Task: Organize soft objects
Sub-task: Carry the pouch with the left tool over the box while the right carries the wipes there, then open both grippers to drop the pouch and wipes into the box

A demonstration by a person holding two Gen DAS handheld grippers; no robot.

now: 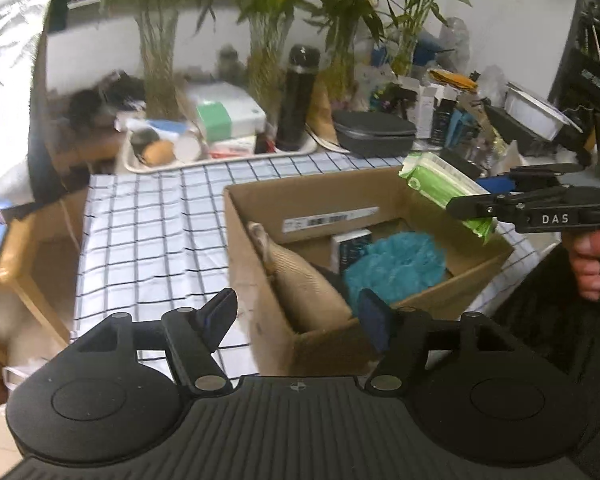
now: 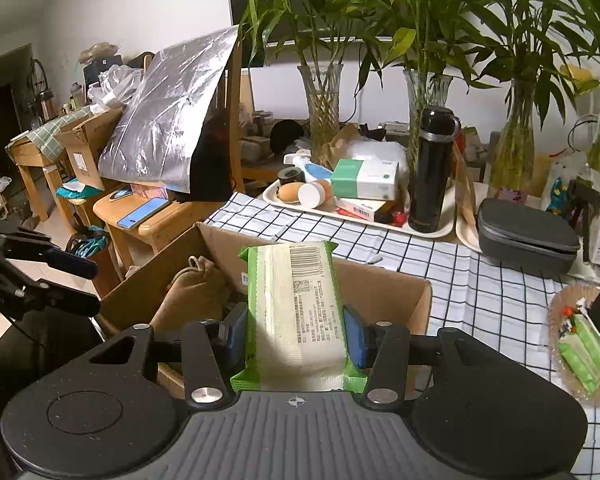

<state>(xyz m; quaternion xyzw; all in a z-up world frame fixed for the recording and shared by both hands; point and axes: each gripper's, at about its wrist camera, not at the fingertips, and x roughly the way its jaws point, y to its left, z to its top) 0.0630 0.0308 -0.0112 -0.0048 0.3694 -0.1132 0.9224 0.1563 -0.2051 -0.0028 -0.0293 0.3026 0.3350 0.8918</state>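
Over the cardboard box [image 2: 384, 284] a green wipes pack [image 2: 296, 312] is squeezed by the right gripper [image 2: 296, 332], not yet dropped. Inside, a blue puff [image 1: 396, 266] and tan pouch [image 1: 300, 280] are already packed. The left gripper [image 1: 300, 316] is spread wide and empty. Only the right view shows more green packs [image 2: 584, 356] left waiting in a basket.

The left wrist view is dim and motion-smeared: the tall green bamboo plants in glass vases [image 1: 268, 40] and the black cylindrical flask [image 1: 298, 98] lose their edges. The right wrist view is brighter and sharper, with soft indoor light, glare on the crinkled silver foil sheet [image 2: 168, 116] and the barcode legible on the green-and-white plastic wipes pack [image 2: 296, 312]. Both views bend strongly toward their dark corners.
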